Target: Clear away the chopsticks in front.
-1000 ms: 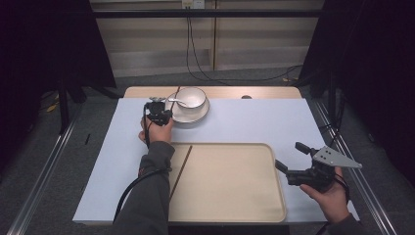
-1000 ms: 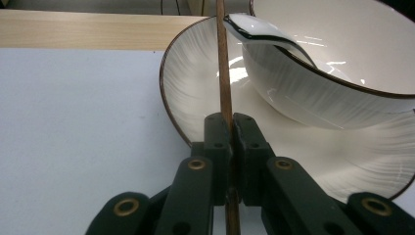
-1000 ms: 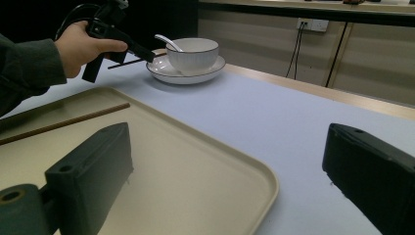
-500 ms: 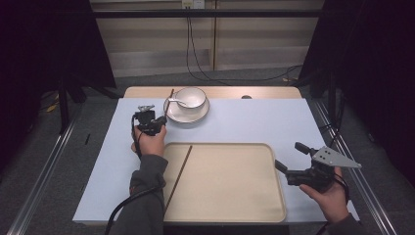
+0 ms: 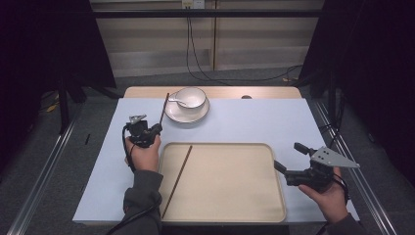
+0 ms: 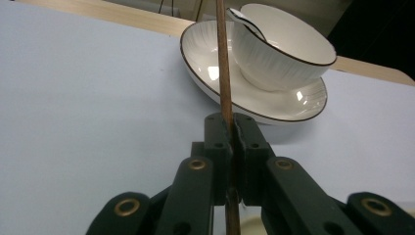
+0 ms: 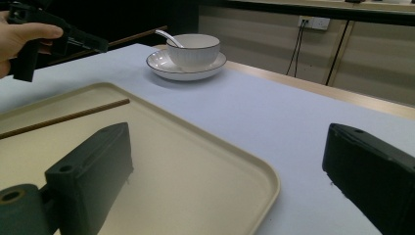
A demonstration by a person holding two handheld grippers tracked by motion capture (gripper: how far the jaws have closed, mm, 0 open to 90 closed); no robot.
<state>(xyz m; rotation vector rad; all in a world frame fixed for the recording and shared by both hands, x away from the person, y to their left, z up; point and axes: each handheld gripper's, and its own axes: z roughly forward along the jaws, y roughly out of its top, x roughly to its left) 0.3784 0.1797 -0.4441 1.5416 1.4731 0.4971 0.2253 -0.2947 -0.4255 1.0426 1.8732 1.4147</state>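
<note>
My left gripper is shut on a thin brown chopstick, which slants up and away toward the white plate. In the left gripper view the jaws pinch that chopstick between their pads. A second chopstick lies in the left part of the beige tray. On the plate stands a white bowl with a spoon in it. My right gripper hovers open at the tray's right edge, nothing between its jaws.
A pale blue mat covers the table; a wooden strip shows at the far edge. Metal rails run along both sides on the floor. Cables hang behind the table.
The left gripper has come back from beside the plate toward the person and a little left, carrying the chopstick. The right gripper has stayed put.
</note>
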